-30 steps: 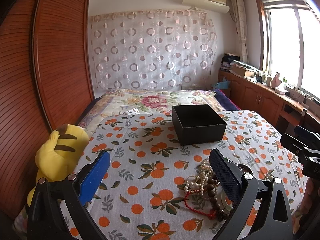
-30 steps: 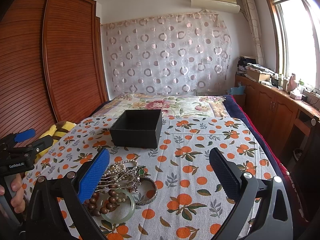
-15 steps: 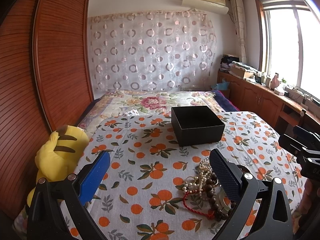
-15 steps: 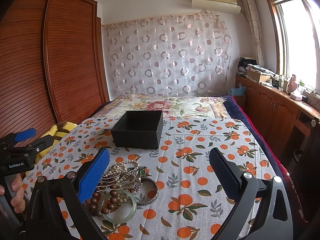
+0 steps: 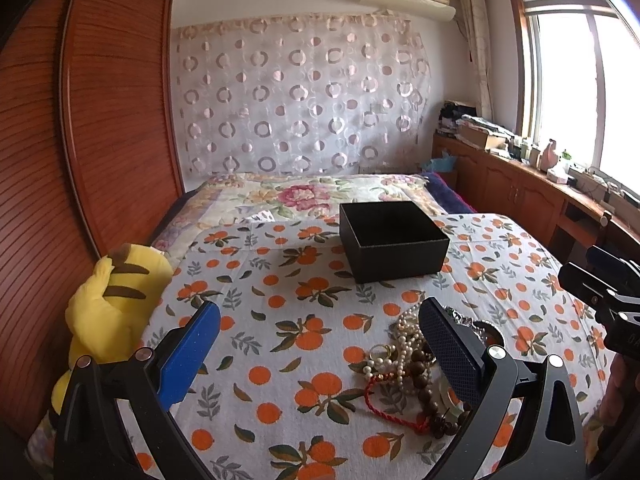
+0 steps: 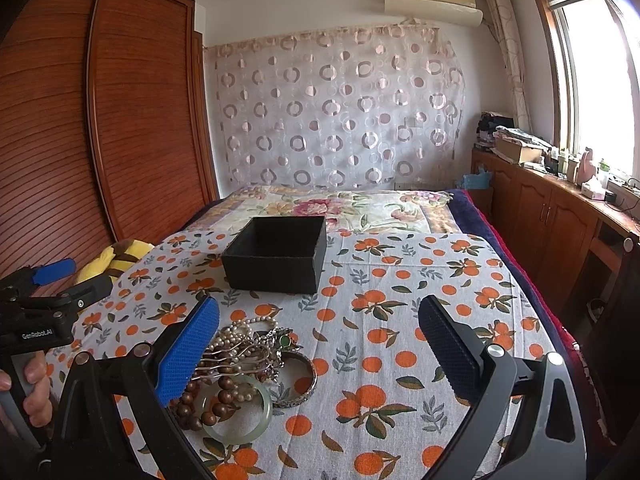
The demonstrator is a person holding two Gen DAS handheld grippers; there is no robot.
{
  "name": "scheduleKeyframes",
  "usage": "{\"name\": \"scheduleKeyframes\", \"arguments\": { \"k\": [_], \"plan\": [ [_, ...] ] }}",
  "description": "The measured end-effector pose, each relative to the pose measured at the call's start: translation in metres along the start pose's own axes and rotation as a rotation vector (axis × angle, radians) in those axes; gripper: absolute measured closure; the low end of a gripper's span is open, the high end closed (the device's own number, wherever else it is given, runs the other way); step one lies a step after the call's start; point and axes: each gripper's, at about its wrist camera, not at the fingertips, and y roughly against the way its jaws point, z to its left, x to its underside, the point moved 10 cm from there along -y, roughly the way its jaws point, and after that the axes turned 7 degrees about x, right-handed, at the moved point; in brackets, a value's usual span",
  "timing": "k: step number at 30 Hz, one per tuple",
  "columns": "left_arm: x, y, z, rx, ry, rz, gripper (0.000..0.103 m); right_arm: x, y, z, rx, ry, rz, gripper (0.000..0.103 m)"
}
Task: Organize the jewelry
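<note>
A tangled pile of jewelry [image 5: 404, 364] lies on the orange-print sheet: pearl strands, brown wooden beads, a red cord. In the right wrist view the jewelry pile [image 6: 248, 364] also shows a pale green bangle [image 6: 238, 412] and a metal bangle [image 6: 298, 380]. An open, empty black box [image 5: 390, 240] stands beyond it, also in the right wrist view [image 6: 276, 254]. My left gripper [image 5: 320, 344] is open, its right finger just over the pile's edge. My right gripper [image 6: 320, 344] is open, its left finger beside the pile.
A yellow plush toy [image 5: 112, 304] lies at the bed's left edge by the wooden wardrobe [image 5: 80, 140]. A floral quilt [image 5: 312, 194] covers the far end of the bed. Wooden cabinets [image 6: 560, 220] with clutter run under the window on the right.
Both grippers have crept slightly forward and down toward the jewelry pile. Both stay open; nothing has been picked up.
</note>
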Motion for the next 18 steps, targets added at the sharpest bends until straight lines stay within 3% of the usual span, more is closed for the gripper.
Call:
{"name": "scheduleKeyframes", "arguments": {
  "k": [18],
  "plan": [
    [0.037, -0.046, -0.048, 0.2, -0.08, 0.172, 0.007, 0.042, -0.029, -0.029, -0.005, 0.04, 0.11, 0.006]
  ]
}}
